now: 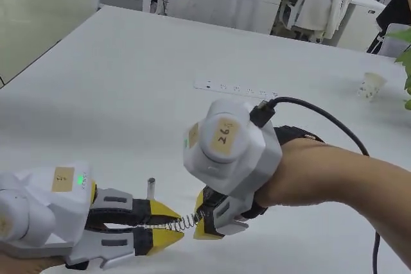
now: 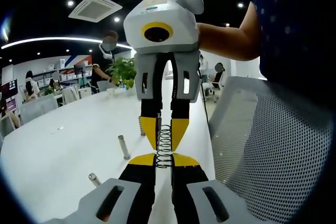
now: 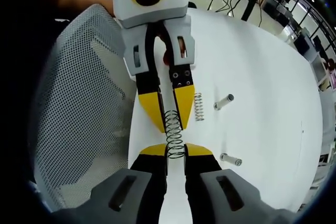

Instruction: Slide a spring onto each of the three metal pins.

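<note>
- Steel-grey spring (image 1: 187,222): a wire coil held just above the white counter (image 1: 128,94), spanning the gap between the two grippers with one end in each.
- Left gripper (image 1: 172,226): white body with yellow tips, at the spring's left end. Its jaws are pressed together on the coil; in the left gripper view the two yellow tips meet around the near end of the wire.
- Right gripper (image 1: 201,220): carried on a bare forearm, at the spring's right end. Its jaws are likewise pinched onto the coil, and the right gripper view shows the wire caught between its tips.
- Metal pin (image 1: 151,188): stands upright on the counter just behind the spring, apart from both grippers.
- Loose spring (image 3: 198,106): lies on the counter just beside the held spring, touching neither gripper.
- Further pins, one (image 3: 223,101) just past the loose spring and another (image 3: 231,159) near the held spring's right end: both rest on the counter.
- Mesh chair back (image 3: 79,103): on the side of the spring opposite the loose spring.
- Power strip (image 1: 234,86) and paper cup (image 1: 372,85): on the counter well beyond the spring.
- Black cable (image 1: 334,123): leaves the right gripper's body above the spring.
</note>
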Motion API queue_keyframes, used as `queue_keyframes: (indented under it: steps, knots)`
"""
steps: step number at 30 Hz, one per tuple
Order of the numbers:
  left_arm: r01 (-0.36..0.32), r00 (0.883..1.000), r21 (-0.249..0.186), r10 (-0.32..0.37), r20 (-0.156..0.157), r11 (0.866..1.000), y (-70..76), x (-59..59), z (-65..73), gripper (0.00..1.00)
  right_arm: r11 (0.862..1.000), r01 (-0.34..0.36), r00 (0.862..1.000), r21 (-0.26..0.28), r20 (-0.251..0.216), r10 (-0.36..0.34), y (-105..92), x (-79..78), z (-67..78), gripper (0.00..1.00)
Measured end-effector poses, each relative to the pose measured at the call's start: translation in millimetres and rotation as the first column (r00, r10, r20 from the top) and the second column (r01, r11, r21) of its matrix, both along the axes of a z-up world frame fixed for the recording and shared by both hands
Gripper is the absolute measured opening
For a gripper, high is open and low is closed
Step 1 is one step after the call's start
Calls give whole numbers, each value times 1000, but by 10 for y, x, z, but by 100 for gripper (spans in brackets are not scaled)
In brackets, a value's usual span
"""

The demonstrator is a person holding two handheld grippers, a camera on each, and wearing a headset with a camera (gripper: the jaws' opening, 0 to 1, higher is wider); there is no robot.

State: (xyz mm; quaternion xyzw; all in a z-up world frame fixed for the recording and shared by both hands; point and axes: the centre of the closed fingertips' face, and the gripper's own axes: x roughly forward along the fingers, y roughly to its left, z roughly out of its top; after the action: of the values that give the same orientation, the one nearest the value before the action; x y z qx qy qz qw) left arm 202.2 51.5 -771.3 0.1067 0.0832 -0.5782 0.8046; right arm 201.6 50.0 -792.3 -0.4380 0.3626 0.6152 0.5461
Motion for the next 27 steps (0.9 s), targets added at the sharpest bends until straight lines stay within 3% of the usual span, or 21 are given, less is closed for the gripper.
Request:
queue_keyframes:
  steps: [27]
  knots:
    - [14,1000,-2,-14,-27,1000,-45,-7,-33,3,998,-12,1000,62,-15,13,180,-88,206,9]
